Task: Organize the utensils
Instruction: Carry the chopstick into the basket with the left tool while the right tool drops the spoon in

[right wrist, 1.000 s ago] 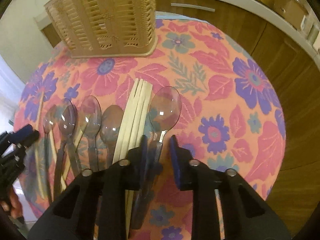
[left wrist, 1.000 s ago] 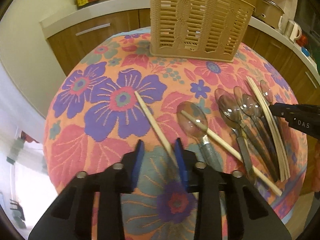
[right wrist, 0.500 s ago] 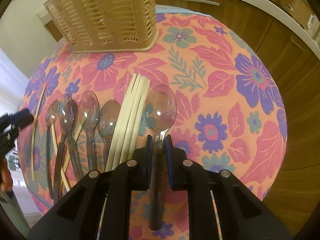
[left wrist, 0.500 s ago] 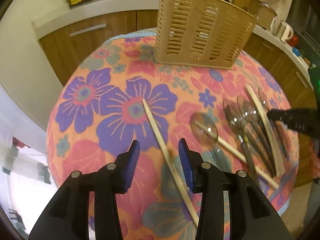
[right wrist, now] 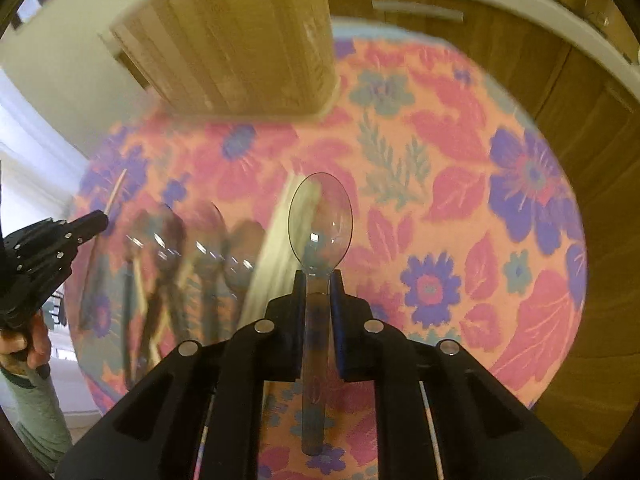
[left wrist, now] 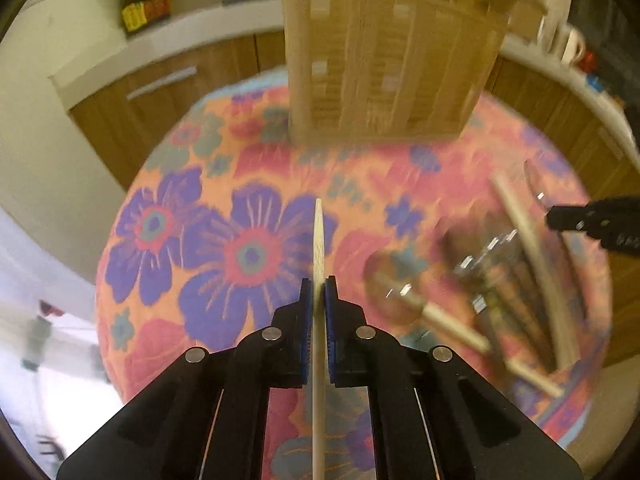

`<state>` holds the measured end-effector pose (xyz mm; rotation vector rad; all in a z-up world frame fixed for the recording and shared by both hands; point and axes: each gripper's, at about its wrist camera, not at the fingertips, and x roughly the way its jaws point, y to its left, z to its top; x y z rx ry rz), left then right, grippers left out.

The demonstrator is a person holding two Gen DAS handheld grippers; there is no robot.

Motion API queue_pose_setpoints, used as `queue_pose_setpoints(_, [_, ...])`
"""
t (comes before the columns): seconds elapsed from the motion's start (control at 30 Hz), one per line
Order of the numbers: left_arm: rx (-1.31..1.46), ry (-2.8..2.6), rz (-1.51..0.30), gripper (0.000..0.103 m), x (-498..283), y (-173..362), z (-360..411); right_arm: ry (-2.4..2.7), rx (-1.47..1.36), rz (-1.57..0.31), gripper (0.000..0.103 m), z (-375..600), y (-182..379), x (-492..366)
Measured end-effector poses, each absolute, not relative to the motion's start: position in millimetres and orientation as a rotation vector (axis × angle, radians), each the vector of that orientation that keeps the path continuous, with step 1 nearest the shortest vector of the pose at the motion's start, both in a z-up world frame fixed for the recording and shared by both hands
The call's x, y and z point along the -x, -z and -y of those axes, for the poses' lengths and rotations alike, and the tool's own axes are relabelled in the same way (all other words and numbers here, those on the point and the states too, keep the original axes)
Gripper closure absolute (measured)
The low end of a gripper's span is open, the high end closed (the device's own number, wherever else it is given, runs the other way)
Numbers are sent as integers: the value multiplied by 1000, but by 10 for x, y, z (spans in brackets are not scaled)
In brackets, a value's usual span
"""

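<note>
Left gripper (left wrist: pixel 319 288) clamps a chopstick (left wrist: pixel 319 236), right gripper (right wrist: pixel 318 280) pinches a clear spoon (right wrist: pixel 320 220) — both lifted, pickup done, next likely the basket (left wrist: pixel 392 64), tips aimed inside.

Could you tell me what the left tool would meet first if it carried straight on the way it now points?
Probably the beige slotted basket: the left tool, shut on a chopstick, points at it, with only tablecloth between. Depth is unclear in the blur.
</note>
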<state>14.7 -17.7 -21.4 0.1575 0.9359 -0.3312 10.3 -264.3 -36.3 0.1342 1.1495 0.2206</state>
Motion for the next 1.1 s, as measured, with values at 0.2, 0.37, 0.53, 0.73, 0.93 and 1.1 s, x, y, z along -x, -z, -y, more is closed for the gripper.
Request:
queue_pose_setpoints(0.2, [-46, 428, -686, 99, -73, -543, 188, -298, -153, -876, 94, 2660, -365, -49])
queue_pose_setpoints(0.37, [9, 477, -487, 99, -209, -1153, 317, -300, -129, -667, 94, 2585, -891, -187])
queue_pose_setpoints(0.53, [107, 526, -351, 99, -579, -1557, 418, -284, -128, -532, 94, 2550, -1200, -340])
queue_pose_setpoints(0.73, [211, 494, -246, 99, -1020, -1751, 482, -227, -126, -391, 94, 2514, -1412, -659])
queue_pose_setpoints(0.93, [260, 435, -185, 99, -1397, -1678, 446, -169, -168, -331, 94, 2573, -1368, -1095])
queue_pose_setpoints(1.1, [221, 375, -171, 99, -1525, -1454, 478, -164, -213, -332, 93, 2595, -1155, -1328])
